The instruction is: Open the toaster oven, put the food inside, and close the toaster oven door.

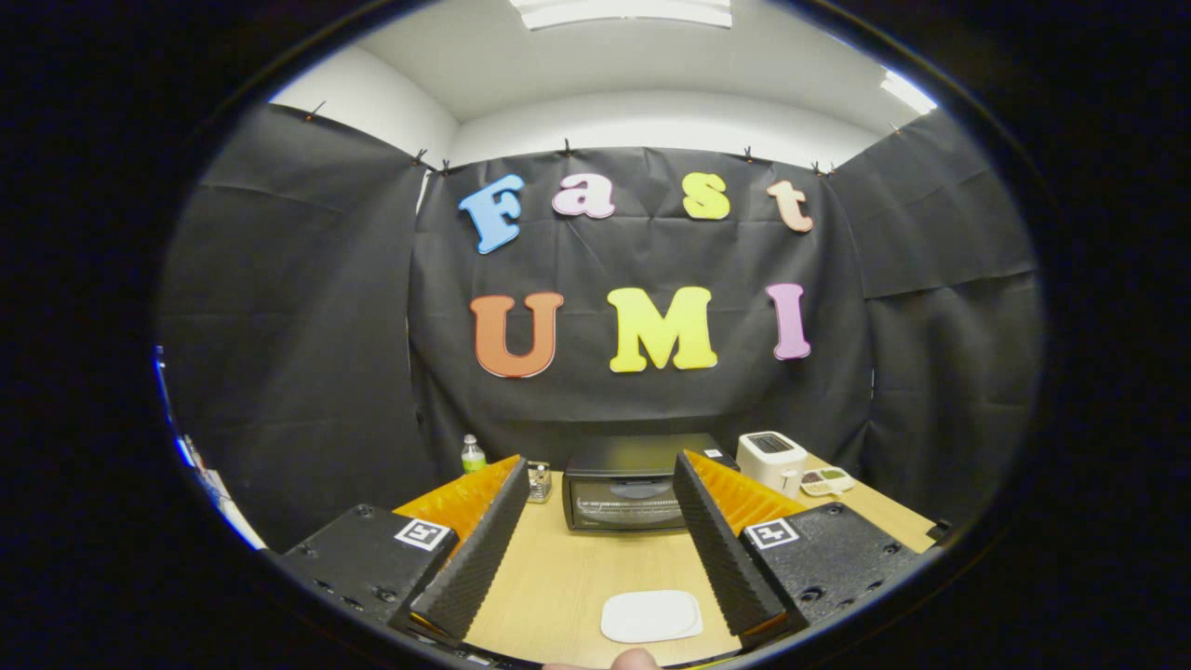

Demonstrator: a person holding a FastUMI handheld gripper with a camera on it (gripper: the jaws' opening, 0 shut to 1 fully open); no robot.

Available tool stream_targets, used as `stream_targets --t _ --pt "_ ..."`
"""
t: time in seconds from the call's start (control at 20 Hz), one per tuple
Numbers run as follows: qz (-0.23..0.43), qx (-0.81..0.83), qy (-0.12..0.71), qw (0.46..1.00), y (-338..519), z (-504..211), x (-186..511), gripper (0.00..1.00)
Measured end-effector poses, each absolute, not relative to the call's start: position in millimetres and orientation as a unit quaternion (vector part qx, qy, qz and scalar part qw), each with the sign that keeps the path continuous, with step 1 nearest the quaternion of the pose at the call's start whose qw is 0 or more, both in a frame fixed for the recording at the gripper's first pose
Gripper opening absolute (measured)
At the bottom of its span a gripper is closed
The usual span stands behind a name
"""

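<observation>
The gripper [600, 521] is held with its fingers spread wide and empty above the wooden table [577, 577], and the toaster oven [625, 493], its door shut, is seen beyond the fingertips at the far edge; the door should be approached from the front and its handle taken near the top, then pulled down slowly. The handle itself cannot be made out clearly, and it cannot be told if food lies on the white plate [651, 616] between the fingers.
</observation>
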State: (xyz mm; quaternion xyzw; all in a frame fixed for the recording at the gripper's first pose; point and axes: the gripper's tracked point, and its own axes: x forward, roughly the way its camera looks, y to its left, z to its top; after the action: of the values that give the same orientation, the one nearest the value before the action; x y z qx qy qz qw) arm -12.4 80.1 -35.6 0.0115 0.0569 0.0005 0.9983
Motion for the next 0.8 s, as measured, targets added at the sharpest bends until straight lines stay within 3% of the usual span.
stream_targets --t 0.8 --pt "0.010 0.005 0.064 0.998 89.0 -41.1 -6.2 1.00"
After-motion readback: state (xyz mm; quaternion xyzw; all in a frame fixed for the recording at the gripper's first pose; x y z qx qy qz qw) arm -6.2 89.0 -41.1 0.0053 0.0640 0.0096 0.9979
